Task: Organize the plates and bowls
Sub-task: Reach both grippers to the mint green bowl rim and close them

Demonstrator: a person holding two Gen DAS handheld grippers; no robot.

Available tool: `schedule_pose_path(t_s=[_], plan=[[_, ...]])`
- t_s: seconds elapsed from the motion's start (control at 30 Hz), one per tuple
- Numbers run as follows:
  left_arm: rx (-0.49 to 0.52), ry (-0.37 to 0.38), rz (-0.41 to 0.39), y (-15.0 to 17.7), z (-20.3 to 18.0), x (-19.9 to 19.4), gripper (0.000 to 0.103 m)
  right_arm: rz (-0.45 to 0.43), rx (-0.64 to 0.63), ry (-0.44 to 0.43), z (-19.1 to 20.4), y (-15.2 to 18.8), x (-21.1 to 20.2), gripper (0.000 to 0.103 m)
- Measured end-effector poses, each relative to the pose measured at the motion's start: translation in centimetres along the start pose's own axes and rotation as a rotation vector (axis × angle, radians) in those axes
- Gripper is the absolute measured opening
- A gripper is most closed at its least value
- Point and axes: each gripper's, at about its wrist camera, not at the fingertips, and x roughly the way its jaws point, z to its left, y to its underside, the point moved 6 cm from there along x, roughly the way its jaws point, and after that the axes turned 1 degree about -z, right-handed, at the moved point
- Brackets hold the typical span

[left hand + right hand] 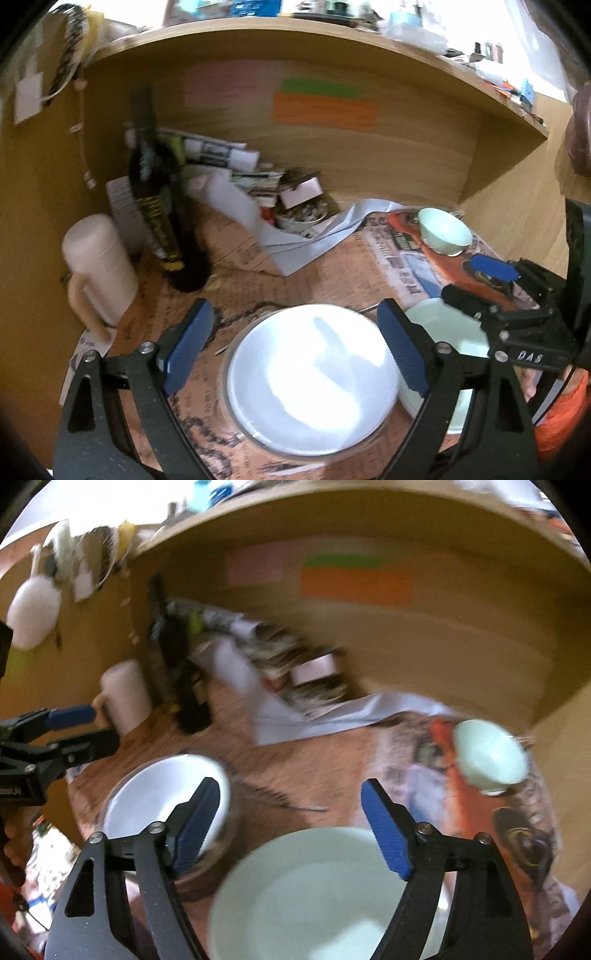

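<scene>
White plate [314, 384] sits on the newspaper-covered desk [258, 288], pale green plate [317, 897] just right of it, small green bowl [445, 230] farther back right of it. Left gripper [295, 350] spread wide above the white plate, gripping nothing; right gripper [291, 827] released above the green plate, apparently not touching, view blurred.

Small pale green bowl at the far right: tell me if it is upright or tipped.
Tipped: the small pale green bowl leans on its side, its opening facing sideways.

Newspaper-covered desk [258, 280] bears plates, a bowl, bottle, papers.
</scene>
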Motion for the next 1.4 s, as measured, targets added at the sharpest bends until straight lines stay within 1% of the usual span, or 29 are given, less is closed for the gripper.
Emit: schedule_pose_path(t_s=[0.1, 0.2, 0.3, 0.4, 0.53, 0.8, 0.83, 0.9, 1.03, 1.1, 1.17, 1.2, 1.27, 1.3, 1.33, 1.37, 1.4], plan=[[0.021, 0.023, 0.003, -1.1, -2.1, 1.0, 0.097, -0.042, 0.043, 0.059, -3.2, -0.6, -1.2, 0.08], [0.051, 0.045, 0.016, -2.1, -4.6, 2.5, 0.097, -0.077, 0.095, 0.116, -6.6, -1.2, -2.1, 0.08], [0.08, 0.061, 0.037, -3.1, -7.1, 4.4, 0.097, -0.11, 0.135, 0.196, -10.2, -1.5, -2.6, 0.085], [0.103, 0.077, 0.065, -4.2, -9.6, 6.8, 0.097, -0.108, 0.153, 0.277, -13.4, -1.7, -2.1, 0.085], [0.09, 0.103, 0.121, -5.8, -12.3, 10.5, 0.097, -0.083, 0.2, 0.311, -16.9, -1.8, -0.7, 0.085], [0.111, 0.045, 0.192, -8.4, -17.2, 18.3, 0.097, -0.009, 0.252, 0.366, -22.5, -2.3, 3.0, 0.085], [0.108, 0.047, 0.203, -8.6, -17.6, 19.0, 0.097, 0.003, 0.268, 0.372, -23.3, -2.2, 3.6, 0.085], [0.097, 0.077, 0.24, -8.9, -18.7, 20.6, 0.097, 0.02, 0.295, 0.369, -24.4, -1.8, 4.4, 0.085], [0.088, 0.099, 0.292, -9.5, -20.1, 23.7, 0.097, 0.042, 0.345, 0.351, -26.2, -1.0, 5.7, 0.084], [0.088, 0.099, 0.32, -9.7, -20.7, 25.2, 0.092, 0.051, 0.36, 0.344, -26.8, -0.5, 6.3, 0.084], [0.094, 0.116, 0.352, -9.8, -21.4, 26.7, 0.081, 0.056, 0.37, 0.338, -27.1, -0.2, 6.6, 0.084], [0.097, 0.124, 0.371, -9.7, -21.8, 27.5, 0.079, 0.06, 0.374, 0.336, -27.3, 0.0, 6.7, 0.084], [0.093, 0.144, 0.395, -9.5, -22.3, 28.8, 0.071, 0.064, 0.386, 0.336, -27.7, 0.2, 7.0, 0.084], [0.093, 0.151, 0.412, -9.4, -22.7, 29.5, 0.069, 0.062, 0.388, 0.338, -27.9, 0.2, 7.0, 0.084], [0.097, 0.154, 0.421, -9.3, -22.9, 29.9, 0.065, 0.056, 0.392, 0.342, -28.0, 0.3, 6.8, 0.084], [0.104, 0.156, 0.428, -9.2, -23.3, 30.3, 0.058, 0.051, 0.396, 0.339, -28.2, 0.3, 6.8, 0.084], [0.119, 0.155, 0.436, -9.0, -23.7, 30.8, 0.056, 0.048, 0.403, 0.334, -28.3, 0.4, 6.7, 0.084]])
